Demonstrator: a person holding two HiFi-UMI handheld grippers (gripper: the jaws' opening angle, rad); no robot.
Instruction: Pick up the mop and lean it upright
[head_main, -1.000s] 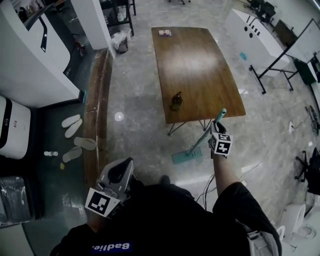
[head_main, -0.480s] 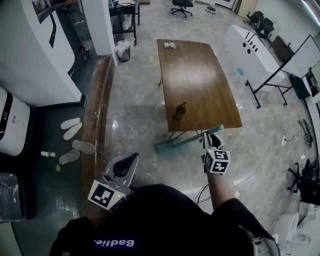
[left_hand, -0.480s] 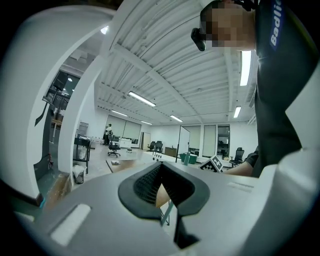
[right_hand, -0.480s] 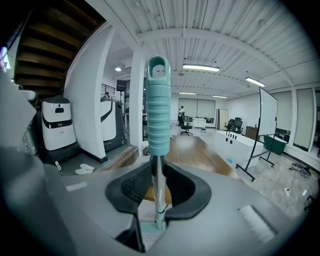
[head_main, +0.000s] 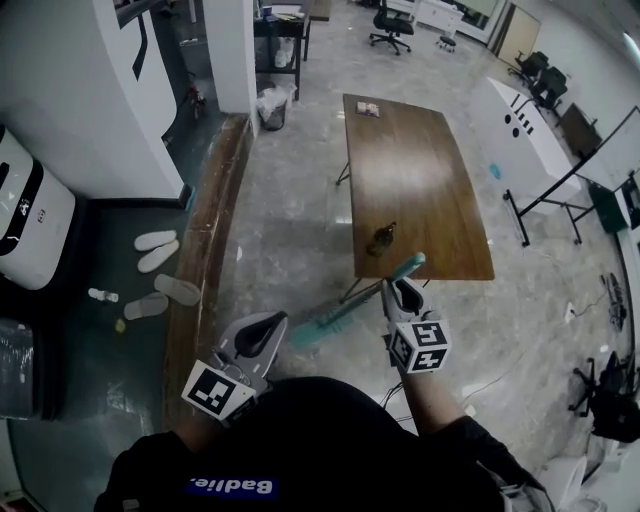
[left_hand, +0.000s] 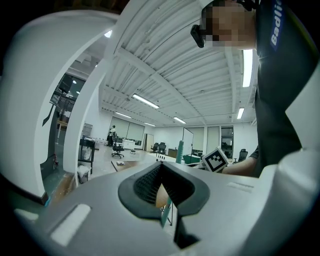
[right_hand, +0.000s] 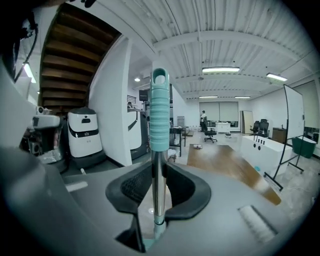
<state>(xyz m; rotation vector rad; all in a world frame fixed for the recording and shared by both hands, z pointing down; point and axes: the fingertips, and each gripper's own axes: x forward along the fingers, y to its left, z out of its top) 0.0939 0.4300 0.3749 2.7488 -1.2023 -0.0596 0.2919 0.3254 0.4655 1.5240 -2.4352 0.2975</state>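
The mop has a teal grip (head_main: 408, 265) (right_hand: 160, 115), a metal shaft and a flat teal head (head_main: 303, 335) low near the floor, in front of the table. My right gripper (head_main: 398, 290) (right_hand: 159, 186) is shut on the shaft just below the grip, holding the mop slanted, grip up and right. The left gripper (head_main: 268, 325) (left_hand: 161, 172) hangs close to my body, left of the mop head, its pads together with nothing in them. In the left gripper view, the mop grip (left_hand: 180, 150) rises behind the jaws.
A long wooden table (head_main: 415, 190) with a brown bottle (head_main: 381, 240) near its front end stands just beyond the mop. A wooden ledge (head_main: 205, 240) runs along the left, with slippers (head_main: 160, 265) and a white machine (head_main: 30, 235) beyond it. A whiteboard stand (head_main: 560, 190) is at right.
The right gripper has carried the mop handle up and leftward. The mop head has swung from right of the table's leg across to the left. The left gripper has barely shifted.
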